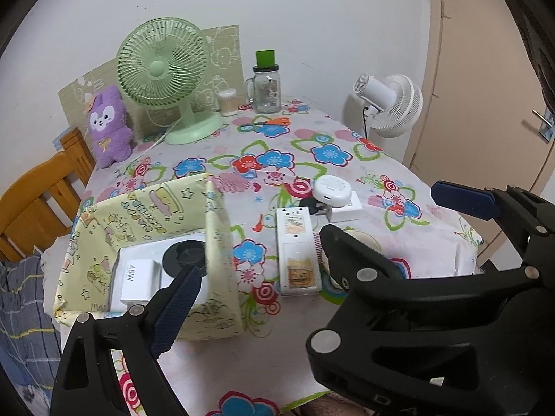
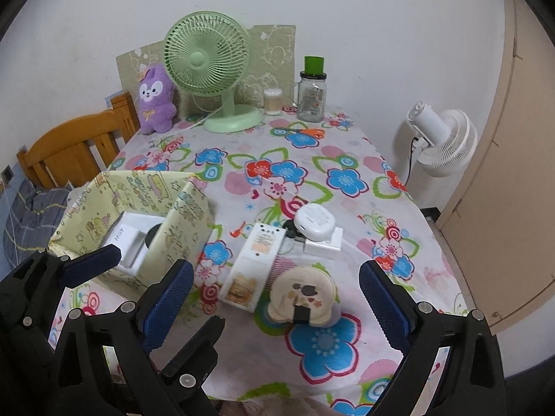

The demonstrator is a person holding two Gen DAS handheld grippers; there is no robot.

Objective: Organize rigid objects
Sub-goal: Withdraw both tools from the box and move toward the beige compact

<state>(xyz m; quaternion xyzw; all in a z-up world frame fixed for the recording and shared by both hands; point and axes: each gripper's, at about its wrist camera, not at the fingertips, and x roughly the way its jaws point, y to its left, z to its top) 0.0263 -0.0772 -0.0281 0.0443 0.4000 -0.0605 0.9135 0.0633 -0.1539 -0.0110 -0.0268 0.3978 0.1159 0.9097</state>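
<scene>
Your right gripper (image 2: 277,298) is spread wide and empty around the cream round case (image 2: 302,299), at 5 o'clock from the white remote (image 2: 250,265). It's stiff, light, probably slick; pinch its flat faces.

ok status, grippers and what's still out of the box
Left gripper open, empty. Right gripper open, empty. White remote, round cream item still outside yellow box. Nothing blocking.

Two fans stand at twelve and two o'clock — one green fan (image 2: 207,56), one white fan (image 2: 440,137). One purple plush toy (image 2: 154,98), one glass jar (image 2: 312,96), one yellow box (image 2: 180,215), one white remote (image 2: 255,260) and one round white device (image 2: 315,223) — all on one floral tablecloth (image 2: 347,208).
</scene>
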